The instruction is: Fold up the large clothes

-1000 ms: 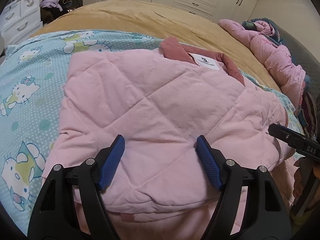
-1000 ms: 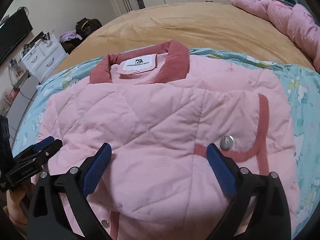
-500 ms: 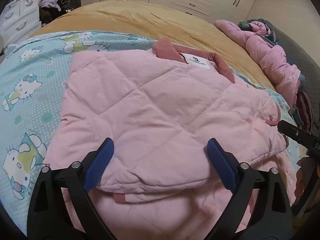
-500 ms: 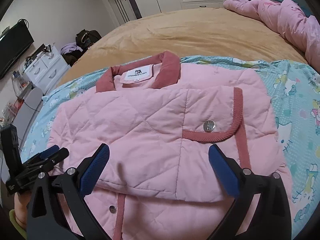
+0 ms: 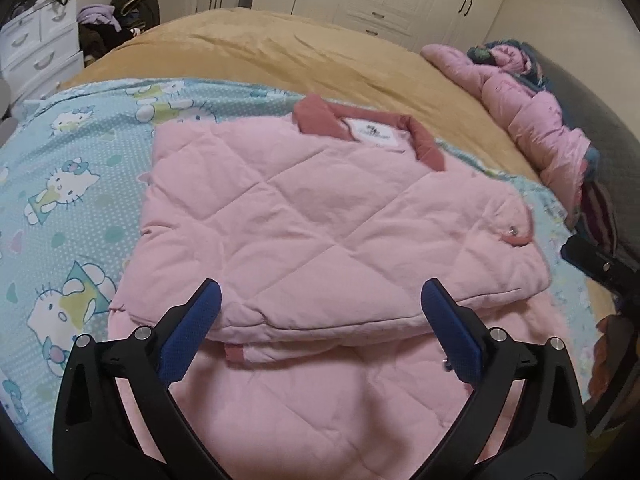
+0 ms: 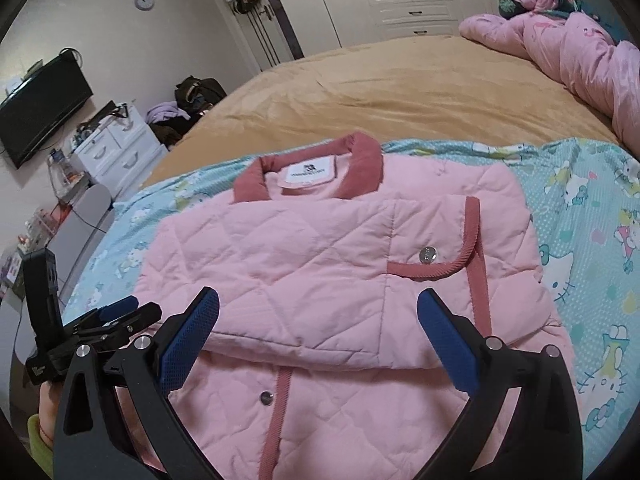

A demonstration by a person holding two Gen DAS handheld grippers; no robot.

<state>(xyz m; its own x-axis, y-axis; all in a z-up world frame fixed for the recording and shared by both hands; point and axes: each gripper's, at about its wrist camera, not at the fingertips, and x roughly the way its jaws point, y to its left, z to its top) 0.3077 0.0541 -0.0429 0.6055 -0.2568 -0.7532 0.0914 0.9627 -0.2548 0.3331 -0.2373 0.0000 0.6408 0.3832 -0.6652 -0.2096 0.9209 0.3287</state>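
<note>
Left wrist view: The left gripper point(image 5: 320, 336) hovers above the near part of the pink quilted jacket point(image 5: 320, 216), jaws spread wide and holding nothing. The jacket lies on the cartoon-print sheet point(image 5: 72, 184) spread over the bed point(image 5: 320, 60). Its lower portion is folded up over the body, with the fold's thick edge just ahead of the jaws and a single layer below them. The dark-pink collar point(image 5: 320, 114) and its label sit at the far end. The right gripper point(image 5: 600, 268) shows at the right margin.

Right wrist view: The right gripper point(image 6: 318, 340) is likewise wide open and empty, above the same fold edge. The trimmed pocket flap with its snap point(image 6: 427, 255) lies on the top layer; a second snap point(image 6: 266, 398) sits on the lower layer. The left gripper point(image 6: 108, 324) appears at the left, its jaw state not legible from this angle.

Risk: The padded fill is springy, so the released fold may creep open or skew. In a next grasp, wide jaws could pinch only the top layer and drag it off the one beneath.

Change from the earlier frames: Both grippers have backed away from the jacket, exposing more of the fold edge, and the left jaws stand wider than one second ago
</note>
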